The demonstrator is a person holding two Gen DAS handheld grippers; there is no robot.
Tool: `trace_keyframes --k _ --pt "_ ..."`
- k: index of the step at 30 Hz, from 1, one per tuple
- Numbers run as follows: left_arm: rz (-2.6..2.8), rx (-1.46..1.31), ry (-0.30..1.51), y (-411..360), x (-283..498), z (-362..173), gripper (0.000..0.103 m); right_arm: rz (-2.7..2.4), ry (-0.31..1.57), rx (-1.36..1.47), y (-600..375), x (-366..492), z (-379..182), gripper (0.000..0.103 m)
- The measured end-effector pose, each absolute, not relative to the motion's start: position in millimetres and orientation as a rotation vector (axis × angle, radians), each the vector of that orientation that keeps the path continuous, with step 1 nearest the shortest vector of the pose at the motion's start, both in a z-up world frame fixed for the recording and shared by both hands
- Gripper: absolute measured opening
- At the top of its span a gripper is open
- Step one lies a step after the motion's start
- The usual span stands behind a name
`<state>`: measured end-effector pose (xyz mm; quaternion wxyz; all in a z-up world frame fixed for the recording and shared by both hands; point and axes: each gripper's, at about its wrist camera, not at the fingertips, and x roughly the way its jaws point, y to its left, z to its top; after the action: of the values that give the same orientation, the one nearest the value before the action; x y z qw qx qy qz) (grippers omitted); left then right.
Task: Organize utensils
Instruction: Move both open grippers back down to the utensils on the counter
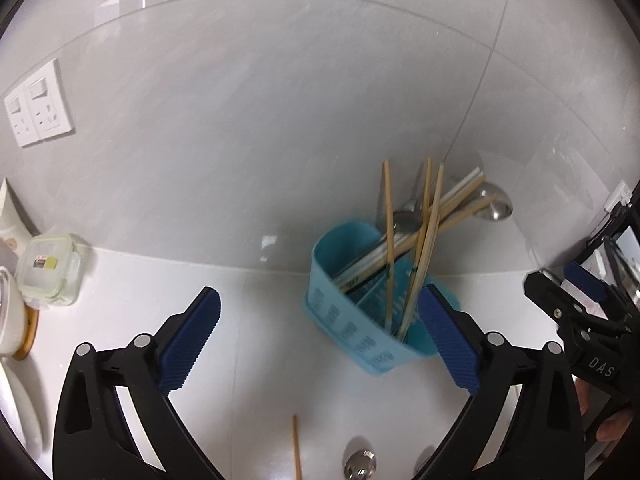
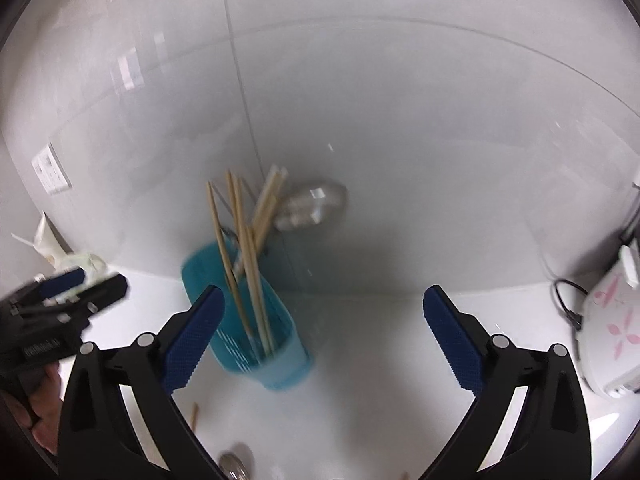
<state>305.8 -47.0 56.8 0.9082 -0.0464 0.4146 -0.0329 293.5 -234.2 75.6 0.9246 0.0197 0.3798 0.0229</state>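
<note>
Left wrist view: the left gripper (image 1: 318,334) has its jaws spread wide, holding nothing. The blue utensil holder (image 1: 352,332) stands right of centre on the white counter (image 1: 264,320) against the tiled wall, with chopsticks (image 1: 430,236) and spoons (image 1: 496,204) in it — one loose chopstick (image 1: 296,446) lies at the bottom edge.

Right wrist view: the right gripper (image 2: 322,338) is likewise wide open and empty; the holder sits left of centre, blurred — the left gripper shows at the left edge.
</note>
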Motion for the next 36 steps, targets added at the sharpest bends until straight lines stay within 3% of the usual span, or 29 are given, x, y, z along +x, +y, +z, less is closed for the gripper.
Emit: trace_keyframes --k 27,36 --pt "-0.047 -0.062 1.256 -15.1 222.5 -73.1 0.097 -0.131 1.165 0.025 -287.1 169.0 -51.5 0.095" --pt "-0.023 -0.023 1.322 -22.1 207.3 -109.5 0.097 -0.160 1.280 0.028 -288.6 151.5 -82.4 0.088"
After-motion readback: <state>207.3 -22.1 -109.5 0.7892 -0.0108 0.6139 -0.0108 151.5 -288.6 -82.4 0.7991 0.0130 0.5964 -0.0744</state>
